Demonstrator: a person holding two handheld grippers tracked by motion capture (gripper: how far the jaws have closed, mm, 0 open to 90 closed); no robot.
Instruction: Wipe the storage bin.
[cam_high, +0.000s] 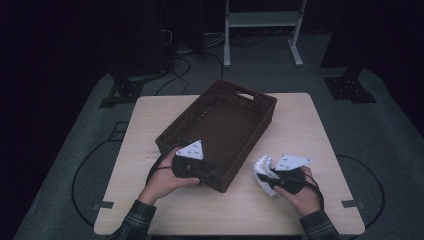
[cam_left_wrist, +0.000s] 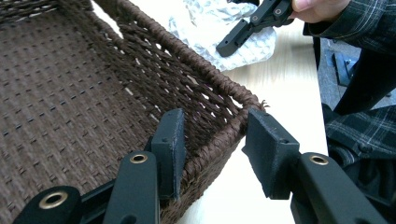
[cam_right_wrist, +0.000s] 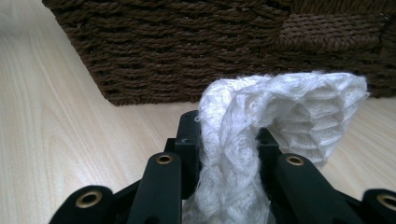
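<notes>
A dark brown woven basket (cam_high: 170, 132) stands slantwise on the light wooden table (cam_high: 300, 120). My left gripper (cam_high: 212, 176) is at its near corner. In the left gripper view the jaws straddle the basket's wall (cam_left_wrist: 205, 70), one inside and one outside, with a slit of table showing by the outer pad; the left gripper (cam_left_wrist: 217, 119) is open. Right of the basket, my right gripper (cam_high: 268, 176) is shut on a white waffle-weave cloth (cam_high: 262, 167). In the right gripper view the cloth (cam_right_wrist: 303, 107) rises between the jaws of the right gripper (cam_right_wrist: 226, 128) and droops to the right.
The basket's side wall (cam_right_wrist: 187, 46) stands just ahead of the right gripper. The basket is empty inside (cam_left_wrist: 60, 93). Bare table lies to the left and front of the basket. Beyond the table are dark stands, cables and a white frame (cam_high: 262, 20) on the floor.
</notes>
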